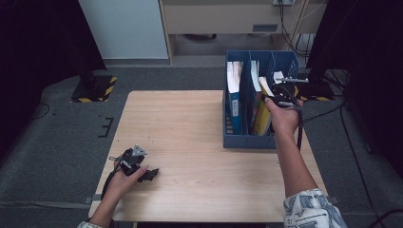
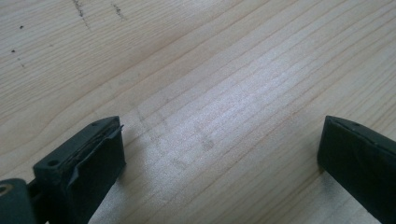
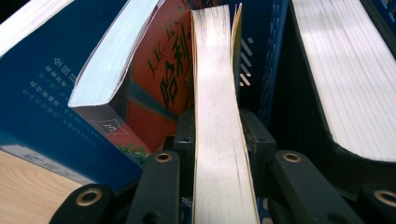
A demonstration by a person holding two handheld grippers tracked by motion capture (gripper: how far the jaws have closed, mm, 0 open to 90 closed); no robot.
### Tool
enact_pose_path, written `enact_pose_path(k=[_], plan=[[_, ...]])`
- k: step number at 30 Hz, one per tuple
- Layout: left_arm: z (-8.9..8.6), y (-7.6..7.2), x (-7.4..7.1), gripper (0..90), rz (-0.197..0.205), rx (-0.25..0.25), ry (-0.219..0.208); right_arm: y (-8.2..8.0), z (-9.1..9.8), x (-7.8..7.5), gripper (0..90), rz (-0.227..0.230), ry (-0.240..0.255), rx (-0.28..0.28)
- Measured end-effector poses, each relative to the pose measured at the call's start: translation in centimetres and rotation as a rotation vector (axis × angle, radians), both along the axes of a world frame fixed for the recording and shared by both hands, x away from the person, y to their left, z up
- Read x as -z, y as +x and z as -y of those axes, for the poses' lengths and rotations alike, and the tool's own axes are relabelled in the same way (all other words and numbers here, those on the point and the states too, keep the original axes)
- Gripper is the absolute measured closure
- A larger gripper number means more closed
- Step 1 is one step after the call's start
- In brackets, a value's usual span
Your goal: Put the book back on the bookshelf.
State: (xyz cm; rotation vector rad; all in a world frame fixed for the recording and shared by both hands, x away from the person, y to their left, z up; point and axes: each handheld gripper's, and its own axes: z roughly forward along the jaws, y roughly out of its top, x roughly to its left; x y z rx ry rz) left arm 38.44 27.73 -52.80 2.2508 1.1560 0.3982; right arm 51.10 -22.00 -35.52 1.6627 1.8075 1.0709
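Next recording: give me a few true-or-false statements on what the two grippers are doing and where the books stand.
1. The right gripper is clamped on a yellow-covered book. True.
2. The left gripper holds a book. False: its jaws stand open over the bare light wooden table.
3. The books stand in a blue plastic divided file box. True.
4. The file box sits at the table's left edge. False: it is at the far right in the high view.

Grey carpet floor, wooden table, white wall panel.
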Motion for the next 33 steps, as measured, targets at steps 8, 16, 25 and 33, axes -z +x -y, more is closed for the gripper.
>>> enact_pose_path(k=[8,16,25,33], plan=[[0.0,0.0,0.0,0.0,0.0,0.0,0.0,0.2,0.2,-0.4,74.4,-0.006,-0.013,0.003],[0.0,0.0,0.0,0.0,0.001,0.0,-0.001,1.1,0.1,-1.1,74.6,0.028,-0.023,0.02],[0.0,0.0,0.0,0.0,0.002,0.004,-0.001,2.6,-0.4,-0.7,74.5,0.046,-0.016,0.04],[0.0,0.1,0.0,0.0,0.001,0.005,0.0,2.7,-0.9,-0.1,74.2,0.043,-0.008,0.028]])
